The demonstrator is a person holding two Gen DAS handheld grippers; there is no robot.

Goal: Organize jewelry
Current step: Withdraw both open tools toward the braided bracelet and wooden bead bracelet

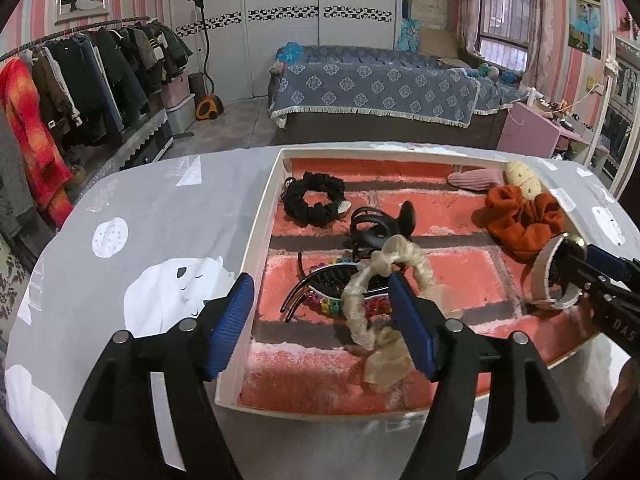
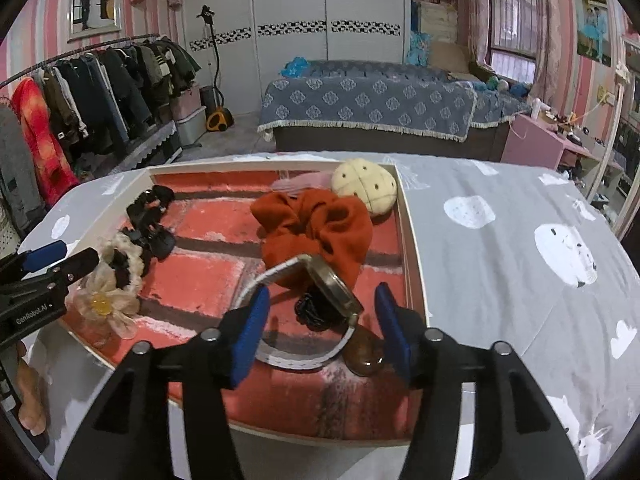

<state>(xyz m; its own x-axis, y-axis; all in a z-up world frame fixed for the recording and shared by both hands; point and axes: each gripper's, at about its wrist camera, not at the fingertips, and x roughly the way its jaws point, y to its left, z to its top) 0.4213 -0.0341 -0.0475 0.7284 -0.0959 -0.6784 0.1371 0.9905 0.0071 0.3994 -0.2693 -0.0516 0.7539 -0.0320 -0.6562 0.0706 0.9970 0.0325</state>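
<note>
The left gripper (image 1: pixel 322 320) is hovering released, blue ribbed pads parted, over a ruched cream scrunchie (image 1: pixel 384 280) in the white tray (image 1: pixel 256 248); at three o'clock, the right gripper (image 2: pixel 320 324) is gaping around a white-strapped watch (image 2: pixel 316 316).

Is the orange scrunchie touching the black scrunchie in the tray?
Apart. The left wrist view shows the orange scrunchie near the tray's right wall and the black scrunchie toward the left, with bare red lining between them.

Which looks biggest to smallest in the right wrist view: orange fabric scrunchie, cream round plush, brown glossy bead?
1. Orange fabric scrunchie
2. Cream round plush, though it lies farther away, so its true size is unsure
3. Brown glossy bead
</note>
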